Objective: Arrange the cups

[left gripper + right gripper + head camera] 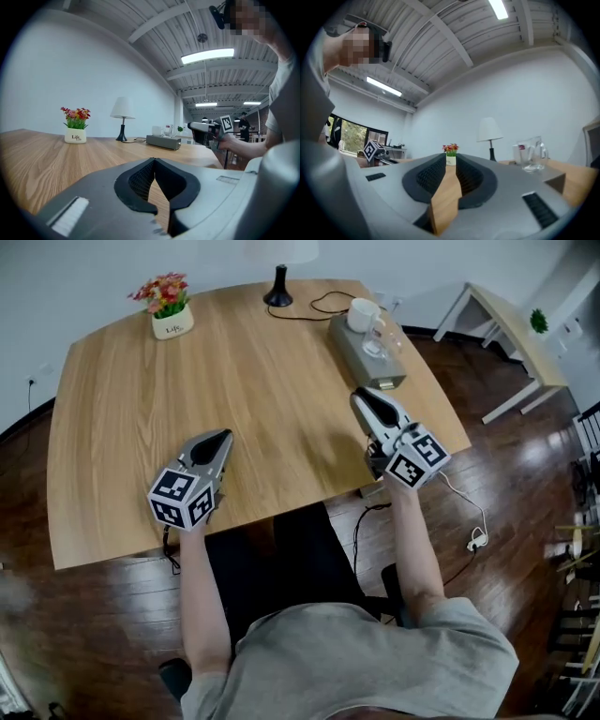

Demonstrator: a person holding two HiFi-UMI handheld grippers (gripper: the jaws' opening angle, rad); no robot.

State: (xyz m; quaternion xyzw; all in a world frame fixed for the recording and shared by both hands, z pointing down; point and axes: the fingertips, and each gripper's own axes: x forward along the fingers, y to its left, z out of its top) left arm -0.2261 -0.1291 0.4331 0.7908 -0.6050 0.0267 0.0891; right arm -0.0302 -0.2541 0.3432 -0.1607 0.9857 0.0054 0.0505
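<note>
A white cup [362, 313] and a clear glass cup [385, 336] stand on a grey box [364, 357] at the table's far right. My right gripper [360, 397] hovers just short of that box, its jaws a little apart with nothing between them. In the right gripper view [450, 165] the glass cup [533, 154] is to the right, with the white cup [518, 152] behind it. My left gripper [223, 436] rests near the table's front edge, shut and empty. The left gripper view [153, 162] shows both cups [161, 130] far off.
A flower pot [172, 311] stands at the far left of the wooden table [141, 427]. A lamp base [277, 292] with a black cable is at the far middle. A white side table [511, 329] stands on the dark floor to the right.
</note>
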